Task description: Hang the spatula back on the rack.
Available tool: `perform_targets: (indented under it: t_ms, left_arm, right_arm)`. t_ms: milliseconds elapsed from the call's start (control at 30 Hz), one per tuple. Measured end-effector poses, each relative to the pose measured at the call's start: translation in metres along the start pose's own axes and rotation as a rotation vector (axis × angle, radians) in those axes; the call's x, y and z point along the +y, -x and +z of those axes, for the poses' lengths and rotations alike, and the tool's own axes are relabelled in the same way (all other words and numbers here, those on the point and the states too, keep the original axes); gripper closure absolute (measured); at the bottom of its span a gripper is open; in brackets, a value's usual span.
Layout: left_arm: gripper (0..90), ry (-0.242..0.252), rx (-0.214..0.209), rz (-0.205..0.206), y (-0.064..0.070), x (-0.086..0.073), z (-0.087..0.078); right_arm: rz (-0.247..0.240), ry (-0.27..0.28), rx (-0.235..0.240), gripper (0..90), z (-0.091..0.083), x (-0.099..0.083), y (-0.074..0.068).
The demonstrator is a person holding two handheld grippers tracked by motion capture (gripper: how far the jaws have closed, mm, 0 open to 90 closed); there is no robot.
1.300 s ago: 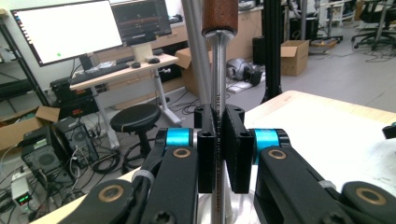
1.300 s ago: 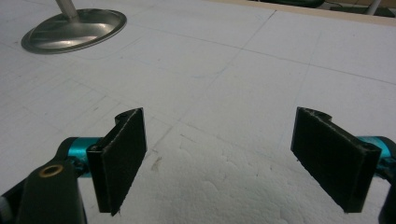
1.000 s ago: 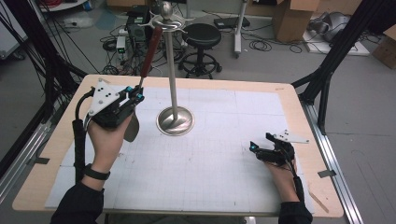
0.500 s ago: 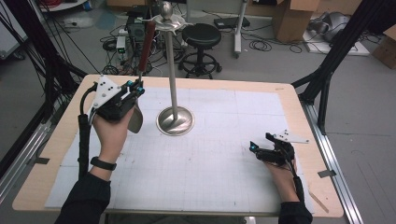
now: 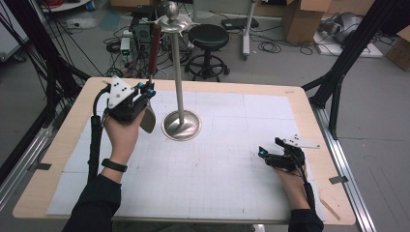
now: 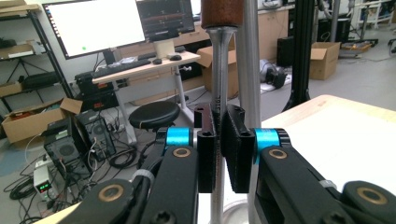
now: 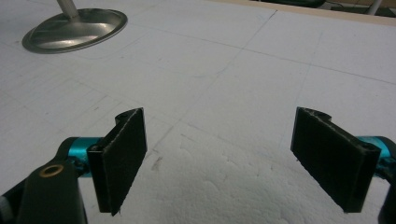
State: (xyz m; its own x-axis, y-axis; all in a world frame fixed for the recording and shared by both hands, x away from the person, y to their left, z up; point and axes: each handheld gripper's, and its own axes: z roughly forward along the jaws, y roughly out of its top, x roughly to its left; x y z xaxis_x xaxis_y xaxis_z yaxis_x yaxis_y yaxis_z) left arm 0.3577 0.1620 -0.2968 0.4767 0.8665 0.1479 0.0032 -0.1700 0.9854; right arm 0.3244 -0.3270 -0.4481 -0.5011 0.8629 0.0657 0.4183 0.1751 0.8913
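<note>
A silver stand (image 5: 178, 67) with a round base (image 5: 182, 125) and a knob on top rises from the middle of the table. My left gripper (image 5: 149, 90) is shut on the metal shaft of a kitchen utensil (image 5: 153, 46), held upright just left of the pole. Its brown wooden handle points up and its metal head (image 5: 147, 120) hangs below the jaws. In the left gripper view the shaft (image 6: 219, 70) is pinched by my left gripper (image 6: 219, 149), with the pole (image 6: 250, 60) right behind. My right gripper (image 5: 263, 153) rests open on the table at right, nothing in my right gripper (image 7: 233, 158).
A white gridded mat (image 5: 217, 159) covers the wooden table (image 5: 309, 121). The stand's base (image 7: 74, 30) lies far ahead-left of the right jaws. Beyond the table's far edge stand a black stool (image 5: 208, 36), cables and boxes.
My left gripper has lifted and moved away from me, nearer the stand, with the utensil. The utensil has swung from tilted to nearly upright. The right gripper has stayed put.
</note>
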Motion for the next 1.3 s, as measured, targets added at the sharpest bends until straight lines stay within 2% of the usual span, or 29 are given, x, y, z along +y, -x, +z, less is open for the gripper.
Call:
perform_targets:
  t_ms: [167, 333, 367, 433, 533, 700, 733, 867, 967, 1067, 1100, 1133, 1200, 1233, 1300]
  left_arm:
    - [83.2, -0.016, -0.01, -0.005, 0.001, -0.001, 0.002]
    - [80.4, -0.005, -0.014, 0.028, 0.003, 0.0, 0.002]
    - [73.6, -0.004, -0.014, 0.028, 0.003, 0.001, 0.001]
    - [70.7, 0.004, -0.029, 0.013, 0.003, 0.003, 0.0]
    - [60.8, -0.004, -0.056, 0.013, 0.001, 0.003, -0.004]
    - [38.0, 0.005, -0.121, 0.004, -0.007, -0.002, -0.019]
    - [38.0, 0.001, -0.131, 0.006, -0.008, -0.003, -0.022]
    - [29.4, -0.02, -0.187, 0.023, -0.016, -0.016, -0.039]
    - [27.0, -0.036, -0.232, 0.0, -0.026, -0.029, -0.051]
    - [26.2, -0.049, -0.241, -0.004, -0.036, -0.04, -0.06]
    - [24.3, -0.066, -0.256, -0.016, -0.043, -0.05, -0.066]
    - [22.9, -0.066, -0.256, -0.016, -0.043, -0.05, -0.066]
    - [21.4, -0.082, -0.261, -0.01, -0.049, -0.059, -0.071]
    - [20.6, -0.09, -0.277, -0.006, -0.053, -0.068, -0.076]
    - [19.2, -0.09, -0.281, -0.002, -0.054, -0.072, -0.079]
  right_arm:
    - [0.0, 0.0, 0.0, 17.6, 0.0, 0.0, 0.0]
    - [0.0, 0.0, 0.0, 17.6, 0.0, 0.0, 0.0]
    - [0.0, 0.0, -0.001, 17.6, 0.0, 0.0, 0.0]
    - [0.002, 0.0, 0.0, 17.6, 0.0, 0.0, 0.0]
    - [0.0, 0.0, 0.0, 17.6, 0.0, 0.0, 0.0]
    - [0.0, -0.002, -0.001, 17.6, 0.0, 0.0, 0.0]
    - [0.0, -0.002, -0.001, 17.6, 0.0, 0.0, 0.0]
    - [0.002, 0.0, 0.0, 17.5, 0.0, 0.0, 0.0]
    - [-0.004, 0.003, 0.0, 17.5, 0.0, 0.0, 0.0]
    - [-0.003, 0.002, -0.002, 17.5, 0.0, 0.0, 0.0]
    - [-0.007, 0.0, -0.003, 17.5, 0.0, 0.0, 0.0]
    - [-0.007, 0.0, -0.003, 17.5, 0.0, 0.0, 0.0]
    - [-0.007, 0.0, -0.003, 17.5, 0.0, 0.0, 0.0]
    - [-0.005, 0.001, -0.003, 17.5, 0.0, 0.0, 0.0]
    - [-0.006, 0.001, -0.003, 17.5, 0.0, 0.0, 0.0]
